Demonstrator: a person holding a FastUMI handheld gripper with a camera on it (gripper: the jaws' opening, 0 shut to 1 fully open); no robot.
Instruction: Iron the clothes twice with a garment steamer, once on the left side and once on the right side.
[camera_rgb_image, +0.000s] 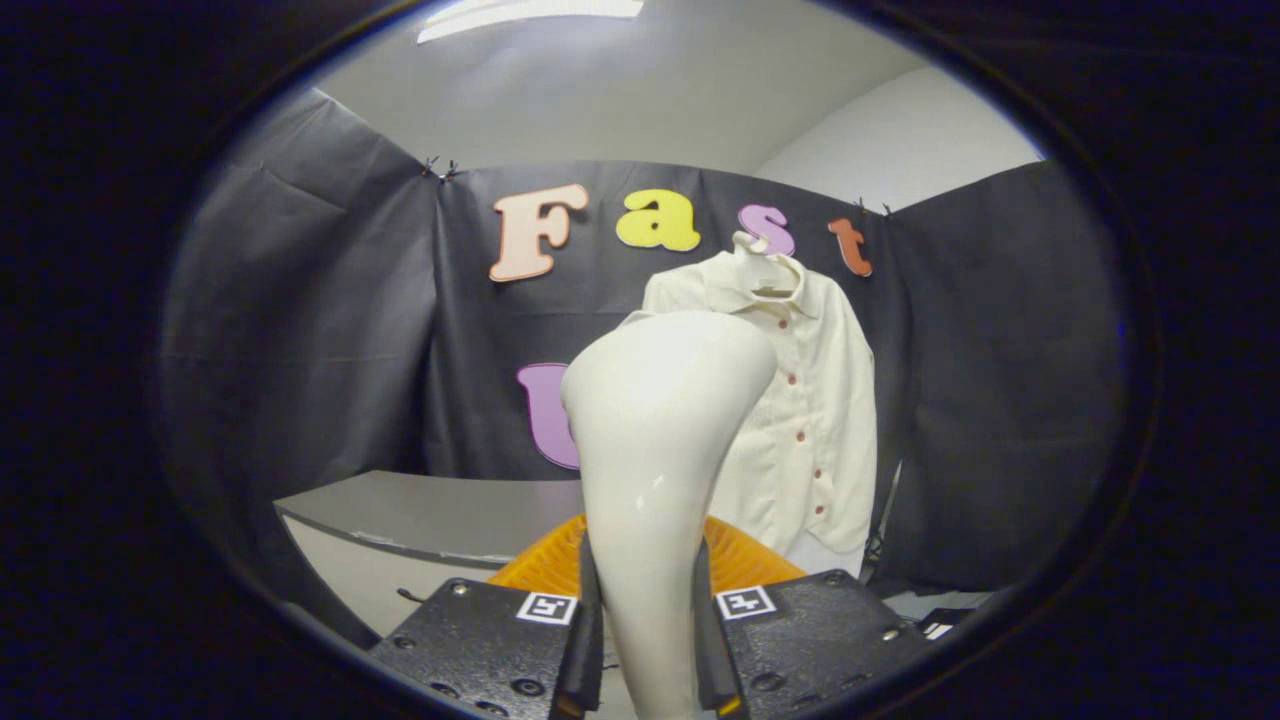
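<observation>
The one camera rides on the gripper (648, 650) and looks forward along its two fingers, which rise close in front of the lens and press on the handle of the steamer (660, 440). It is held fairly low and level, facing the booth's back wall, where a shirt (800, 420) hangs well beyond the fingers. The steamer stands very near the lens, while the far edge of the table (440, 510) lies ahead, below the wall.

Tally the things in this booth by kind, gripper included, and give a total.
Garment steamer, clamped between the fingers: 1
Shirt, hanging beyond the steamer: 1
Hanger: 1
Table: 1
Gripper: 1
Total: 5
</observation>
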